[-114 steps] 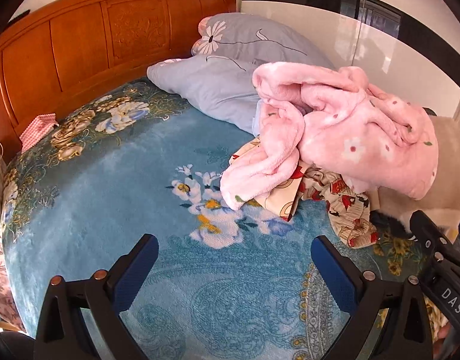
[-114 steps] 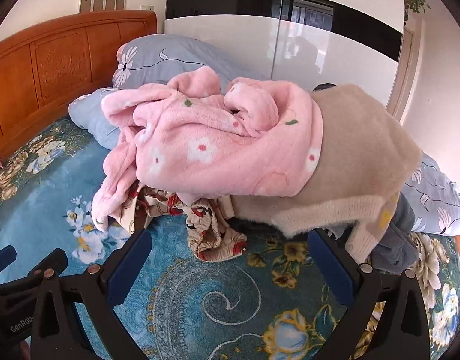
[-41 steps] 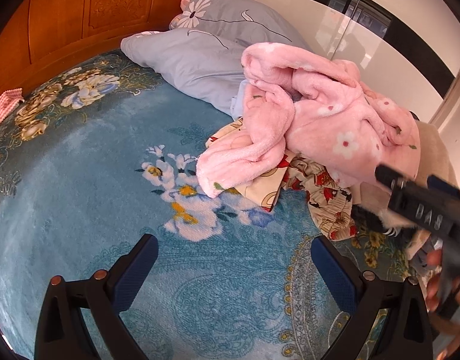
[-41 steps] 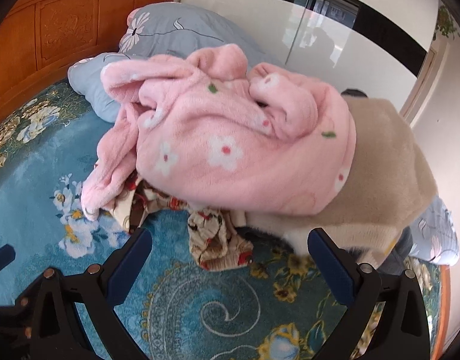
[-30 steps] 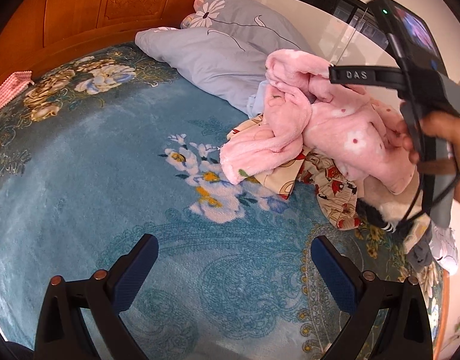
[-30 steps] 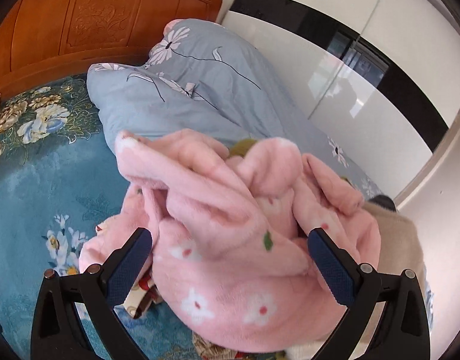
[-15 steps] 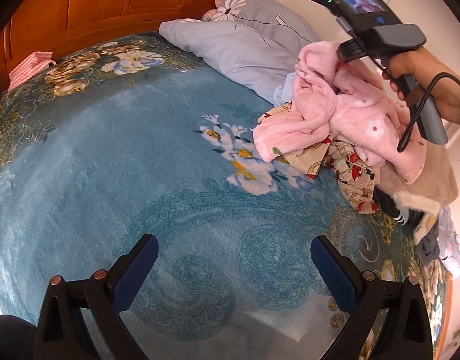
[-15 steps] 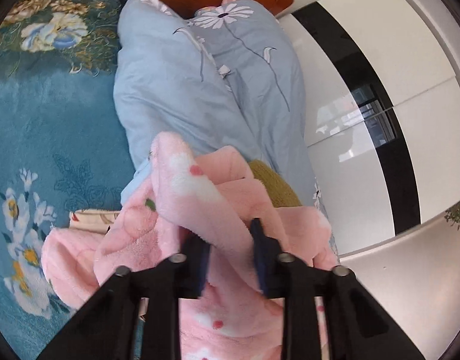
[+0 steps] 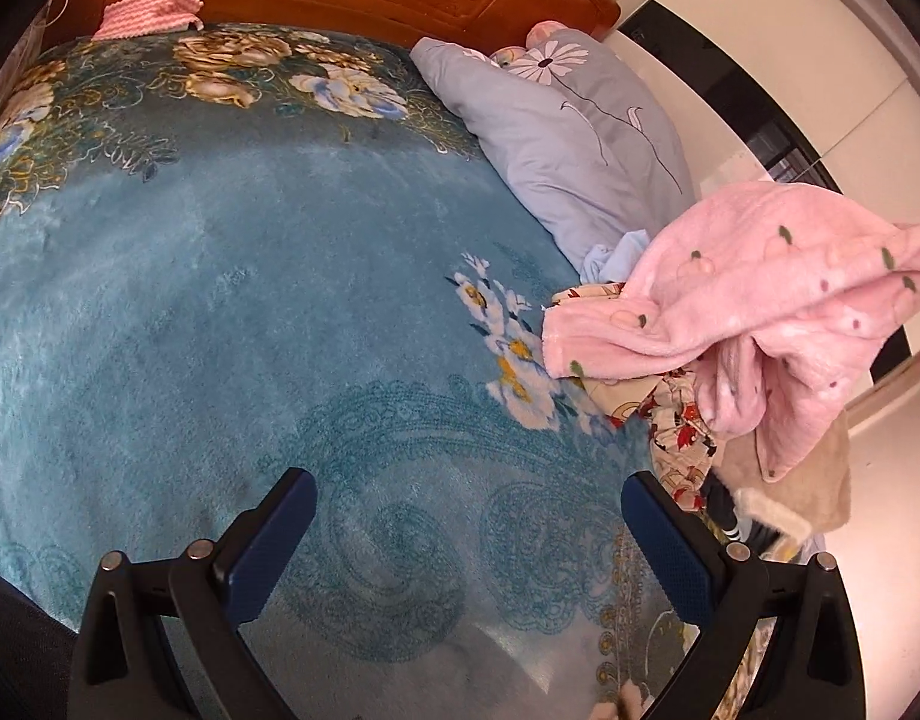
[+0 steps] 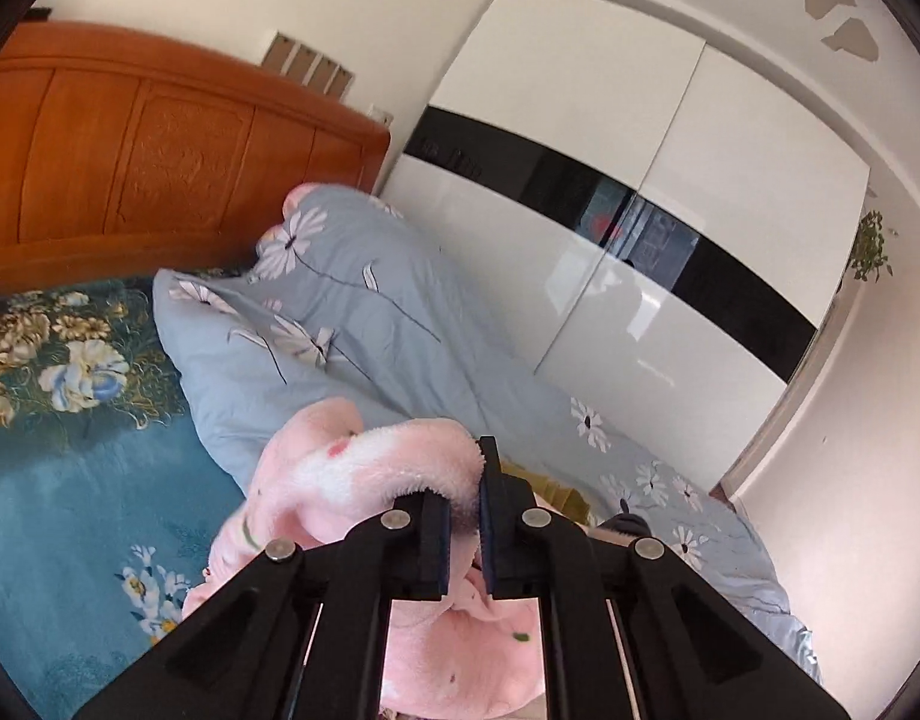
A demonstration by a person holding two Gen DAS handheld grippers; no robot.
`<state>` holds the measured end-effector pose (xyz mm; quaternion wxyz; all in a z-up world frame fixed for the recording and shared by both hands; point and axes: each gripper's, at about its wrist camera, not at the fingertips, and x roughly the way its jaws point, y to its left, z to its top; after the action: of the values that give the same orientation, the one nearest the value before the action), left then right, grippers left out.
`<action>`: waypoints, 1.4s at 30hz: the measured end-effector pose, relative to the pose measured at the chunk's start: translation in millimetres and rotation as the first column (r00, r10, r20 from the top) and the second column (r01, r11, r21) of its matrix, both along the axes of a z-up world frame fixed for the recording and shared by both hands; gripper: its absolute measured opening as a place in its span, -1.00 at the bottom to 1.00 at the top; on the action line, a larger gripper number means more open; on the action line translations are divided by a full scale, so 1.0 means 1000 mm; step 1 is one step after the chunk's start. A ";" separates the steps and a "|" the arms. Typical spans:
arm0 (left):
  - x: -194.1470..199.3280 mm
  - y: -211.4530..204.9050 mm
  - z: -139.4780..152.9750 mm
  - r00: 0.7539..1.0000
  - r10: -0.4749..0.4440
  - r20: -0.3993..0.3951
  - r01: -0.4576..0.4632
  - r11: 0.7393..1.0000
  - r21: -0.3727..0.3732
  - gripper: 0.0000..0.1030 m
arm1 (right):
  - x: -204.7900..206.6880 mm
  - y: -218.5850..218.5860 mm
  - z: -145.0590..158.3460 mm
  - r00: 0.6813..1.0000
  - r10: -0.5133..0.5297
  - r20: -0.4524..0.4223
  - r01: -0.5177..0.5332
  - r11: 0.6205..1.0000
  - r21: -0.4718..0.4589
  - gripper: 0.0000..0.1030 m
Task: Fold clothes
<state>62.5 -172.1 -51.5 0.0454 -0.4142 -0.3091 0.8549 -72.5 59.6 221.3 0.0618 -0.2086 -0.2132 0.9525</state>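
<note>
The pink fleece [image 9: 754, 300] is thick, plush and floppy. It looks light for its bulk, with no stiffness, so it will sag from whatever point holds it, and it should not slip easily between rubber pads. The right tongs [image 10: 463, 516] are pinched tight on a rolled edge of it, and in the left view the garment hangs lifted above the pile [image 9: 688, 426], one end trailing onto the bed [image 9: 219, 300]. A single bunched hold like this leaves the rest dangling. For folding, a better hold is probably a hem corner or a shoulder seam, with the second hold at the matching corner so the cloth spreads flat. Which part is now gripped cannot be told.

The left tongs [image 9: 469, 546] stand wide with nothing between them, low over the bed and well apart from the fleece.

The bed carries a blue floral plush blanket, broad and bare on the left side: a soft, slightly grippy surface that should keep a laid-out garment from sliding but may drag on it. A printed cloth and a beige knit [image 9: 814, 480] lie under the fleece. A grey-blue quilt [image 10: 339, 330] is heaped by the wooden headboard [image 10: 129, 162], and a white and black wardrobe [image 10: 640, 192] lines the wall.
</note>
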 end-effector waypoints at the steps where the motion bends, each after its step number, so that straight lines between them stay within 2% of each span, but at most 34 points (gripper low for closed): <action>1: 0.002 0.000 0.002 1.000 -0.003 -0.008 0.003 1.000 0.004 1.00 | 0.019 -0.002 0.006 1.000 0.025 -0.011 -0.025 1.000 -0.008 -0.86; 3: 0.006 -0.003 0.006 1.000 0.001 -0.020 -0.001 1.000 0.014 1.00 | 0.056 -0.007 0.015 0.997 0.072 -0.027 -0.072 0.997 -0.019 -0.86; 4: 0.008 -0.006 0.007 1.000 0.012 -0.019 -0.012 1.000 0.019 1.00 | 0.067 -0.013 0.007 0.996 0.089 -0.013 -0.090 0.996 -0.008 -0.86; 6: 0.013 -0.014 0.009 0.999 0.038 -0.017 -0.037 0.998 0.041 1.00 | 0.081 -0.029 -0.023 0.991 0.128 0.043 -0.129 0.992 0.015 -0.86; 8: 0.019 -0.024 0.011 0.997 0.070 -0.018 -0.069 0.996 0.063 1.00 | 0.088 -0.049 -0.060 0.974 0.173 0.143 -0.173 0.985 -0.009 -0.86; 11: 0.026 -0.036 0.012 0.993 0.115 -0.016 -0.113 0.990 0.085 1.00 | 0.091 -0.081 -0.100 0.921 0.278 0.274 -0.241 0.957 -0.163 -0.86; 13: 0.028 -0.042 0.011 0.990 0.140 -0.008 -0.139 0.986 0.090 1.00 | 0.091 -0.106 -0.104 0.894 0.351 0.278 -0.280 0.923 -0.266 -0.86; 16: 0.028 -0.043 0.008 0.987 0.162 0.018 -0.163 0.984 0.077 1.00 | 0.081 -0.137 -0.092 0.874 0.428 0.229 -0.333 0.872 -0.359 -0.85; 19: 0.026 -0.042 0.004 0.984 0.171 0.047 -0.174 0.983 0.051 1.00 | 0.059 -0.163 -0.104 0.829 0.473 0.300 -0.340 0.851 -0.401 -0.83; 21: 0.025 -0.042 0.001 0.983 0.175 0.061 -0.178 0.983 0.049 1.00 | 0.059 -0.176 -0.124 0.786 0.493 0.373 -0.362 0.856 -0.368 -0.82; 23: 0.023 -0.042 -0.002 0.982 0.175 0.073 -0.178 0.983 0.049 1.00 | 0.066 -0.178 -0.142 0.749 0.509 0.424 -0.391 0.856 -0.338 -0.64; 24: 0.022 -0.041 -0.003 0.983 0.169 0.076 -0.172 0.984 0.048 1.00 | 0.069 -0.175 -0.150 0.733 0.516 0.443 -0.404 0.854 -0.327 -0.37; 25: 0.020 -0.038 -0.003 0.985 0.158 0.076 -0.161 0.986 0.043 1.00 | 0.072 -0.166 -0.154 0.725 0.523 0.448 -0.412 0.851 -0.326 -0.07; 27: 0.018 -0.033 -0.002 0.989 0.134 0.070 -0.135 0.990 0.024 1.00 | 0.080 -0.141 -0.154 0.722 0.542 0.430 -0.425 0.838 -0.344 0.06; 30: 0.015 -0.020 0.009 0.995 0.092 0.040 -0.091 0.995 -0.035 1.00 | 0.081 -0.086 -0.155 0.766 0.495 0.411 -0.345 0.855 -0.388 0.18; 33: 0.007 0.002 0.038 1.000 0.004 -0.026 -0.008 0.989 -0.148 1.00 | 0.078 -0.009 -0.168 0.834 0.337 0.436 -0.129 0.889 -0.440 0.23; 35: -0.004 0.022 0.064 0.993 -0.087 -0.084 0.064 0.968 -0.244 1.00 | 0.083 0.043 -0.186 0.848 0.223 0.481 0.024 0.890 -0.455 0.23; 38: -0.033 0.058 0.098 0.965 -0.220 -0.142 0.161 0.927 -0.339 1.00 | 0.101 0.097 -0.215 0.823 0.108 0.557 0.160 0.897 -0.411 0.24; 40: -0.060 0.078 0.107 0.948 -0.284 -0.146 0.222 0.914 -0.339 1.00 | 0.111 0.119 -0.232 0.787 0.058 0.615 0.218 0.905 -0.365 0.24; 42: -0.093 0.094 0.104 0.945 -0.313 -0.098 0.267 0.908 -0.323 1.00 | 0.119 0.133 -0.241 0.767 0.044 0.641 0.257 0.894 -0.368 0.24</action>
<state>-30.7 -78.1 52.1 0.1302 -0.3933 -0.1040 0.9042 46.5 192.8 -19.4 -0.0063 -0.5372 0.0093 0.8434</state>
